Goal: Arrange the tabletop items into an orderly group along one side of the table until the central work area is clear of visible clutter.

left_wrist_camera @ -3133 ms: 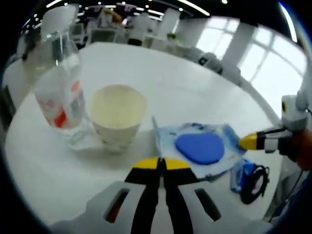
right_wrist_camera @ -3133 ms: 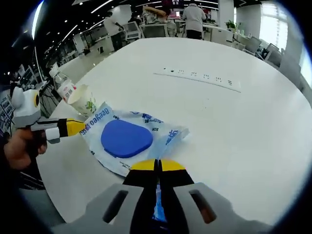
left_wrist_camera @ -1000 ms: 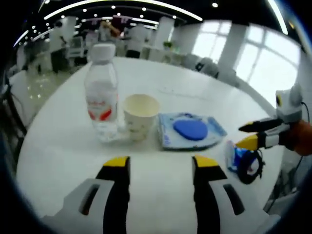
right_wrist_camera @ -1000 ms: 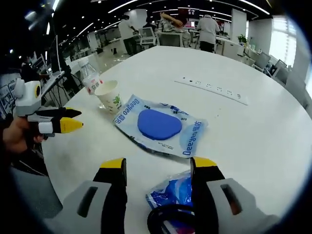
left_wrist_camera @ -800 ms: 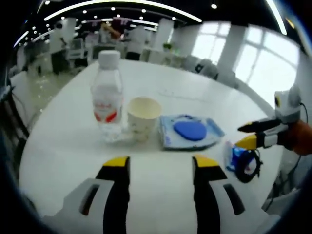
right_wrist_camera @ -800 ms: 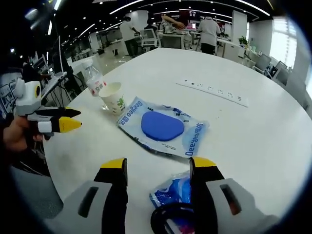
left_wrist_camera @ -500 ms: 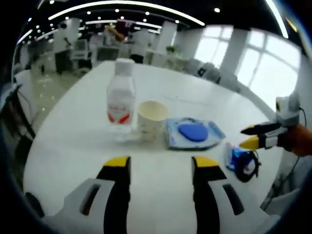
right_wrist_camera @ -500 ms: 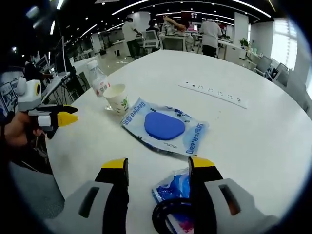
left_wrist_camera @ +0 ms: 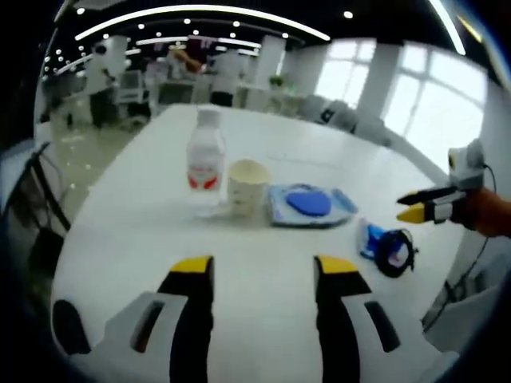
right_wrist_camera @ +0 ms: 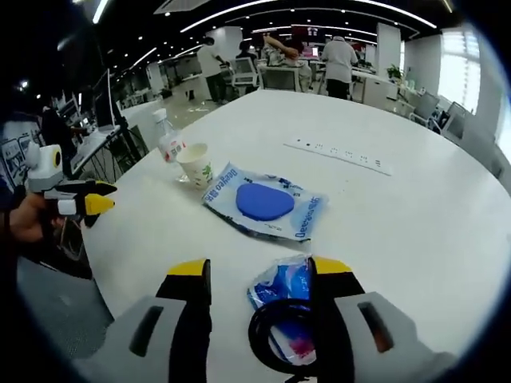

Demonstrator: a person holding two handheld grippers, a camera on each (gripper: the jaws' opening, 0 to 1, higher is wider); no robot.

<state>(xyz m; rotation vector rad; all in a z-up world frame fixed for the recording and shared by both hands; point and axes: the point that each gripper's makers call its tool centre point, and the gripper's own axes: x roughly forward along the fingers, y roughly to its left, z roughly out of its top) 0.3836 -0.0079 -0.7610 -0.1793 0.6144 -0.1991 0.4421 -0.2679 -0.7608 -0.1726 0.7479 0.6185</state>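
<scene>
Now our grippers (left_wrist_camera: pixel 257 271) (right_wrist_camera: pixel 259 275) are both apart, holding nothing; we could knock the tall bottle (left_wrist_camera: pixel 206 166) over.

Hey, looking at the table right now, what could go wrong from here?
The water bottle stands upright right beside the paper cup; a careless nudge might topple either. The small blue packet with the black cable lies near the table edge, so a push from the right tongs might slide it off.
</scene>
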